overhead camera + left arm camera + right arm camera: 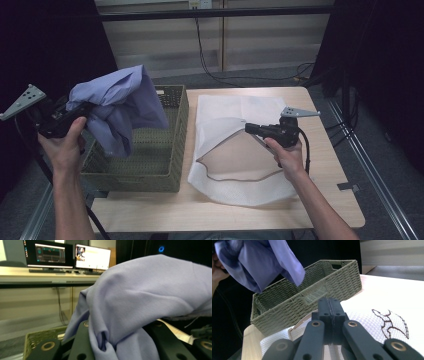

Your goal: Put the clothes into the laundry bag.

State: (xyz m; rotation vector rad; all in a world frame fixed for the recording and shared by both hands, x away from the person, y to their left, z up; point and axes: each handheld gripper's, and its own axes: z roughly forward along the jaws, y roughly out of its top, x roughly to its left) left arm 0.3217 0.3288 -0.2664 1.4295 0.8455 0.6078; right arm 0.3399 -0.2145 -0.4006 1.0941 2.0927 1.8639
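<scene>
The right tongs (248,127) are held low over the bench (320,200), clenched on the upper edge of a white mesh laundry bag (240,190). In the right gripper view the jaws are seen pressed flat together with the white mesh (372,325) gathered beneath them, and the bag's mouth is propped open by that lifted edge, with the zip line (235,178) curving along the lower lip. The opening is seen to face the near side of the bench and slightly toward the left.

Farther left, a green woven basket (170,175) stands just beside the bag, its long axis running from near to far.

Above the basket's left half, a lilac garment (122,107) is carried clear of the rim by the left tongs (75,112), which are grasping a bunched fold of it. In the left gripper view the cloth (140,302) is draped over and between the black jaws; the remainder hangs down into the basket space, its long axis roughly vertical.

The governing relation is judged as follows: the bag's mouth lies to the right of the garment and lower, beyond the basket's right wall. The garment is borne by the left hand (65,145); the right hand (287,155) is nearer the bag and is committed to holding it open. A level carry rightward over the basket wall, then a descent into the mouth, is judged to be required.
</scene>
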